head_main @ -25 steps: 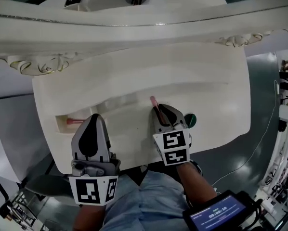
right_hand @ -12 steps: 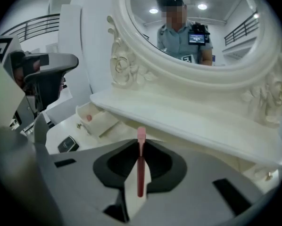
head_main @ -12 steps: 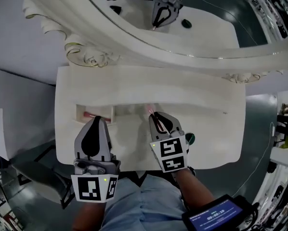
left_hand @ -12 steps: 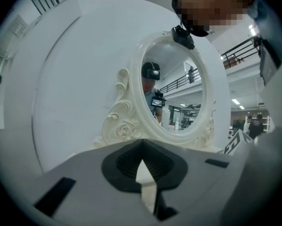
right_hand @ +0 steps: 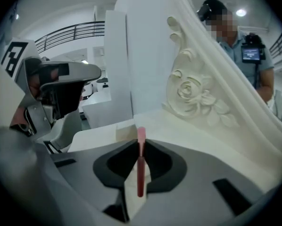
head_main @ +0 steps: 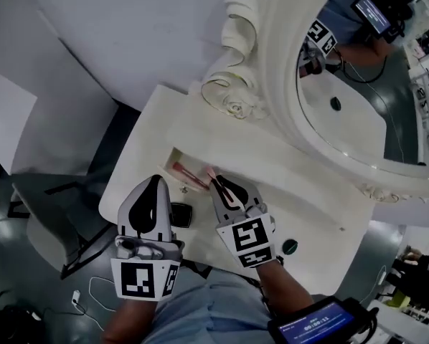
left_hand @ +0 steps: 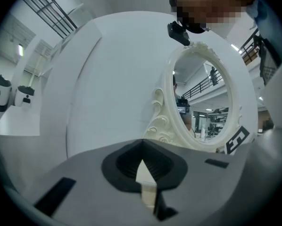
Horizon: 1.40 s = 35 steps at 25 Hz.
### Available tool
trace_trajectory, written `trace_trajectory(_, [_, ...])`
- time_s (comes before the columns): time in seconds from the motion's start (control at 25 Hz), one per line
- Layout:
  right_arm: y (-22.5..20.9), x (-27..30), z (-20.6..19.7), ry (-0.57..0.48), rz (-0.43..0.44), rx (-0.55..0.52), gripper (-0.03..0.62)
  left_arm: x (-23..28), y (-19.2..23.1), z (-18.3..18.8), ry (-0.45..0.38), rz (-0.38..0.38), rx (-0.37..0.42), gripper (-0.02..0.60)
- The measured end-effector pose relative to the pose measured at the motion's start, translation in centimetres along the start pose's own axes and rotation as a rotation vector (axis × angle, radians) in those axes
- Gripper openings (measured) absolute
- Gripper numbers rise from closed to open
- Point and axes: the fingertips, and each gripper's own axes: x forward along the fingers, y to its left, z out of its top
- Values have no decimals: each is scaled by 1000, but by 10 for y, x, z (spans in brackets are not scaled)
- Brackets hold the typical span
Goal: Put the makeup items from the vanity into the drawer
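My right gripper is shut on a slim pink makeup stick, and the stick's tip pokes out past the jaws beside the open drawer in the white vanity top. A second pink stick lies inside that drawer. In the right gripper view the held pink stick stands upright between the closed jaws of the right gripper, with the drawer recess just ahead. My left gripper hovers at the drawer's near left, jaws together and empty. A round dark green item rests on the vanity to my right.
An oval mirror in a carved white frame stands at the back of the vanity. A small dark object shows between the grippers near the vanity's front edge. A chair stands at the left on the floor.
The head view has swung round. My right gripper has carried the pink stick leftward from mid-vanity to the drawer's edge. The left gripper stays shut by the drawer.
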Motion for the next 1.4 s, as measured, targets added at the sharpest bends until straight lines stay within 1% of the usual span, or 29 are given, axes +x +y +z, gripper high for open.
trace_trajectory(0.12, [17,17,7,13,59,-80,46,-1,18,-2,2,40,-11,0])
trace_trajectory(0.28, [32,34,6,35,104,-149,46,-1,41,-10,20,92,-29,0])
trace_trajectory(0.36, [34,41,5,49,106,-172,46,0,49,-15,32,107,-36,0])
trace_trajectory(0.56, [33,55,5,61,86,-212,49,4,61,-21,48,111,-42,0])
trace_trajectory(0.68, [34,60,4,70,90,-206,112,5,63,-22,55,109,-46,0])
trace_trajectory(0.72, [34,60,4,72,90,-200,114,5,63,-22,57,107,-46,0])
trace_trajectory(0.88, [33,58,5,65,77,-182,114,7,62,-22,58,90,-44,0])
trace_trajectory(1.08, [25,44,4,45,34,-143,112,11,46,-16,48,35,-27,0])
trace_trajectory(1.24, [12,20,-3,29,-15,-108,113,11,22,-9,42,-15,-4,0])
trace_trajectory(1.4, [-10,-14,-17,16,-96,-68,114,15,-18,-6,37,-99,17,0])
